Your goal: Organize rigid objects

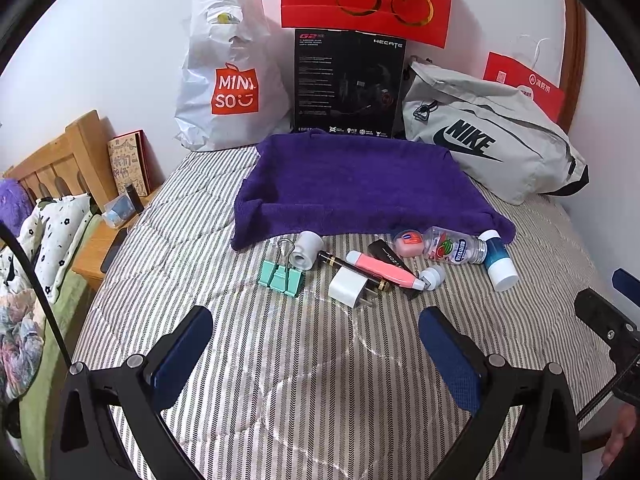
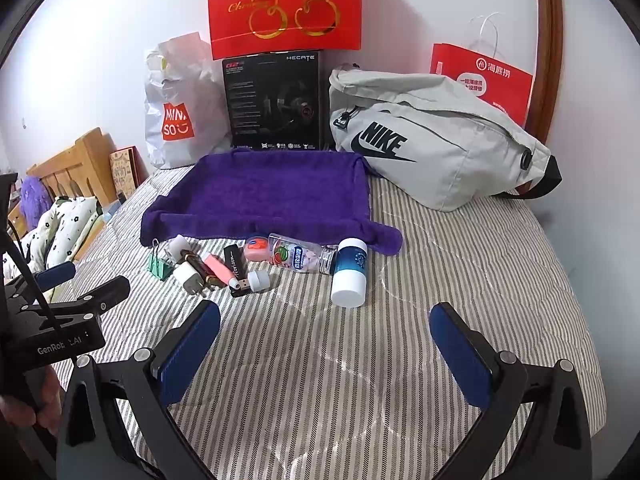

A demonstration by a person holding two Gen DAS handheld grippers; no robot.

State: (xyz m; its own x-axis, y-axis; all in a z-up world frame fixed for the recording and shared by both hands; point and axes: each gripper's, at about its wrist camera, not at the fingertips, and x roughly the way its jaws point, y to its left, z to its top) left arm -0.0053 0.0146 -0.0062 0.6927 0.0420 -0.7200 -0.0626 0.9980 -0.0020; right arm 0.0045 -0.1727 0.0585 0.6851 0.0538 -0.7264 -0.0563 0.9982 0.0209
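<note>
Both grippers hover with jaws apart over a striped bed, holding nothing.

The left gripper (image 1: pixel 316 344) and right gripper (image 2: pixel 325 340) face a row of small items along the near edge of a purple towel (image 1: pixel 360 188): green binder clip (image 1: pixel 282 276), white charger plug (image 1: pixel 349 287), pink highlighter (image 1: pixel 382 270), clear candy bottle (image 1: pixel 454 249), and blue-and-white bottle (image 2: pixel 350 272).

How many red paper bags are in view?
2. A red paper bag with gold cherries stands atop the black box; a red paper bag with white handles stands behind the grey Nike bag. None seem hidden.
</note>
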